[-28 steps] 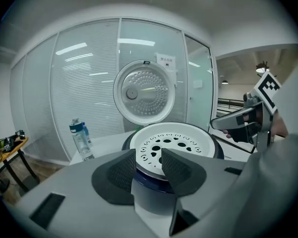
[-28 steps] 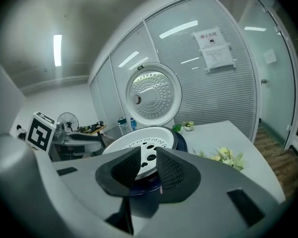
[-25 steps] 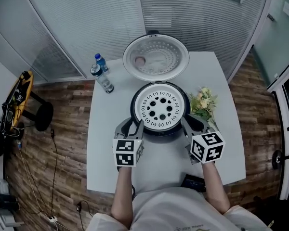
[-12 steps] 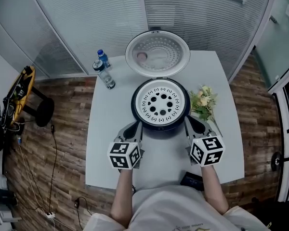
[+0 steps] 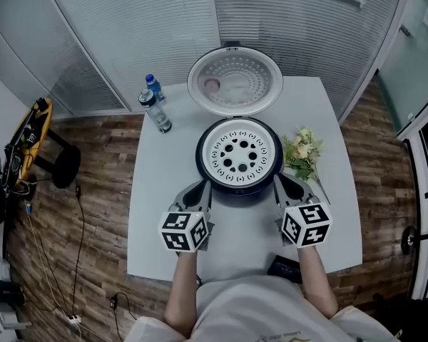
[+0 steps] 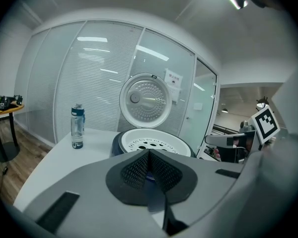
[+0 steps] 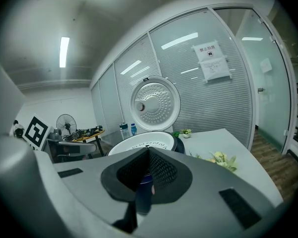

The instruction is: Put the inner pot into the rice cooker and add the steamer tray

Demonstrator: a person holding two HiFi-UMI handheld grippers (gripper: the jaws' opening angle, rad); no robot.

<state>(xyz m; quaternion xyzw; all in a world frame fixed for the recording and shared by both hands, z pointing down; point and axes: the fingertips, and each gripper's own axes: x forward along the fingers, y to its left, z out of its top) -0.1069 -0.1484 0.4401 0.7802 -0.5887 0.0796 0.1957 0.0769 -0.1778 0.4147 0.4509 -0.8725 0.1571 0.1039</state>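
white perforated steamer tray (image 5: 239,155) in dark round rice cooker (image 5: 237,189) — lid (image 5: 234,79) open | left gripper (image 5: 202,189), right gripper (image 5: 282,185) flank its near rim, jaws together | clear blue-capped bottle (image 5: 155,111) left — pale flower bunch (image 5: 299,155) right

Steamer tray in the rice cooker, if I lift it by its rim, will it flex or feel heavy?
The steamer tray looks like a thin white disc pierced with many holes, so probably light and fairly stiff. Its smooth surface may slip in a grip. It lies flat inside the rice cooker, so it should not roll.
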